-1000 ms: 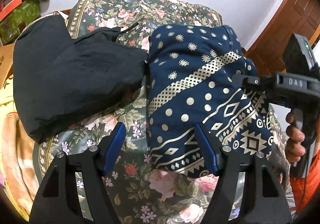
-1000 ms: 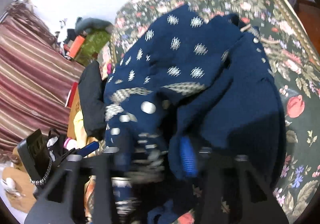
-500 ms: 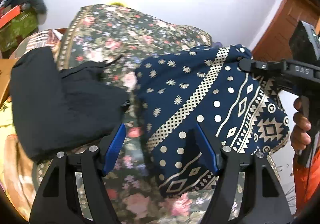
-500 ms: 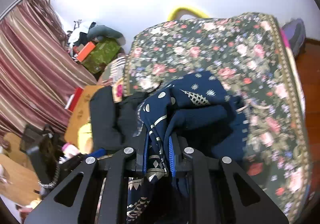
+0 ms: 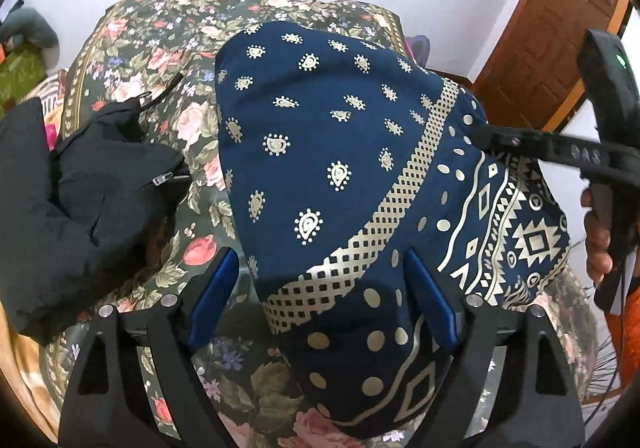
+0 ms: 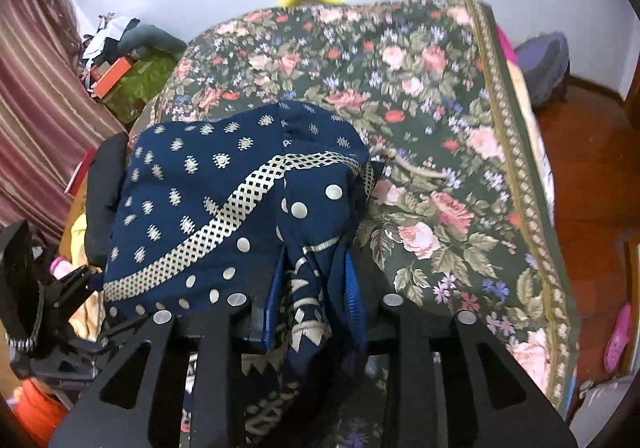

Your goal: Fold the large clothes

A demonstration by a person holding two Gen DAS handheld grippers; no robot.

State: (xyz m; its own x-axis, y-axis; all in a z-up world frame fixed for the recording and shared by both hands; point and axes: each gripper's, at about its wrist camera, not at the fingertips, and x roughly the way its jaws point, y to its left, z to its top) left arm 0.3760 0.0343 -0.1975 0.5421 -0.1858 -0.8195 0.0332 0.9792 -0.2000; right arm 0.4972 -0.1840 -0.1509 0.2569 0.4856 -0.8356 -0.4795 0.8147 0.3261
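Observation:
A navy garment with gold dots and bands [image 5: 340, 167] hangs lifted over the floral bedspread [image 5: 168, 27]. My right gripper [image 6: 314, 288] is shut on a bunched edge of the garment [image 6: 224, 199]; it also shows from the side in the left wrist view [image 5: 480, 133], gripping the cloth's right side. My left gripper [image 5: 320, 288] is open, its blue pads either side of the hanging lower part of the cloth, not closed on it.
A black jacket with a zipper [image 5: 80, 199] lies on the bed at the left. The floral bedspread [image 6: 440, 107] stretches right of the garment. A wooden door [image 5: 560, 39], striped curtain [image 6: 32, 87] and clutter [image 6: 120, 75] ring the bed.
The right gripper closed on the garment and raised it off the bed. The cloth now hangs lower between the left gripper's open fingers; the left gripper has moved in closer.

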